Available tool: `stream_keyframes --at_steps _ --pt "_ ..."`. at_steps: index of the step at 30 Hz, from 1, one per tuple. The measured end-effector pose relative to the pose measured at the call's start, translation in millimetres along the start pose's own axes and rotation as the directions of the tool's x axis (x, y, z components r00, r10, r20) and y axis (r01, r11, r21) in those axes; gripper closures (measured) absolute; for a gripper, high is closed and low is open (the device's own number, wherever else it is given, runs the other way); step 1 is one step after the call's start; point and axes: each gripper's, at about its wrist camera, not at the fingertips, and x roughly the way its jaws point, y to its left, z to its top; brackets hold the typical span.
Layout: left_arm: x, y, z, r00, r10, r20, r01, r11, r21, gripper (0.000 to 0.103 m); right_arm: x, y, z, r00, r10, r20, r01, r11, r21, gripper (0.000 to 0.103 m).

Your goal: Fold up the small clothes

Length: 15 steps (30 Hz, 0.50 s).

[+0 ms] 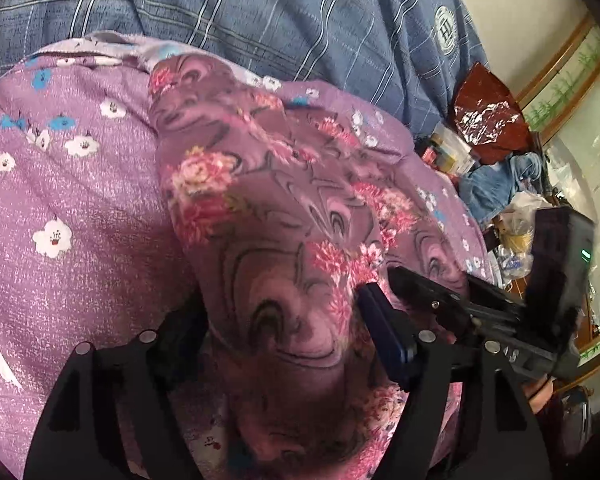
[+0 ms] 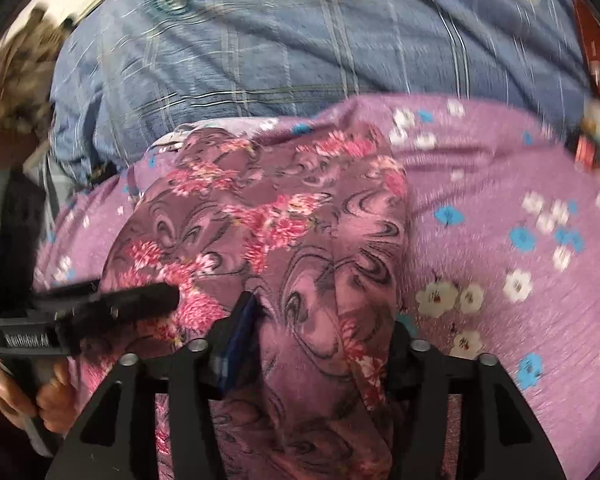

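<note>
A mauve garment [image 1: 284,208] with pink flowers and dark swirls lies folded lengthwise on a purple flowered sheet [image 1: 60,184]. Its near end fills the gap of my left gripper [image 1: 280,304]; the jaws stand wide and open, the blue pad [image 1: 380,332] beside the cloth and the other finger half hidden behind its edge. The right gripper [image 1: 440,292] reaches onto the garment from the right. In the right wrist view, which is motion-blurred, the garment [image 2: 292,216] lies between the wide, open jaws of my right gripper [image 2: 324,316]. The left gripper [image 2: 132,296] comes in from the left, held by a hand [image 2: 28,396].
A blue plaid blanket [image 1: 280,12] is bunched behind the sheet [image 2: 500,200]. To the right stand a dark red foil bag [image 1: 488,116], blue cloth [image 1: 496,184] and cluttered small items. A wall and framed panel [image 1: 572,92] lie beyond.
</note>
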Motion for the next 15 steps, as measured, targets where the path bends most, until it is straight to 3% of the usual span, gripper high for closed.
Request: stream_keyframes --at_steps 2,4,8,12,15 --pt "-0.6 -4.8 -1.3 1.0 -0.01 0.002 0.01 1.0 0.021 0.033 2.4 -7.4 0.3 0.999 0.033 -0.011 -0.033 0.999 0.04 0.036" --pt "-0.1 -9.4 -2.3 1.0 0.019 0.01 -0.019 0.999 0.044 0.039 2.1 -0.9 -1.6 1.0 0.018 0.002 -0.018 1.0 0.013 0.037" --pt "-6.3 -6.3 0.7 0.999 0.008 0.045 -0.009 1.0 0.01 0.06 -1.2 19.5 -6.5 0.999 -0.004 0.038 0.007 0.997 -0.071 0.05" --pt "-16.0 -12.6 1.4 0.996 0.025 0.083 -0.027 0.999 0.029 0.067 -10.6 23.2 -5.0 0.997 0.012 0.08 -0.006 0.997 -0.08 0.063" --pt "-25.9 -19.4 2.6 0.993 0.022 0.113 -0.029 0.998 0.054 0.068 -19.7 23.8 -3.3 0.993 0.036 0.112 -0.029 0.997 -0.07 0.066"
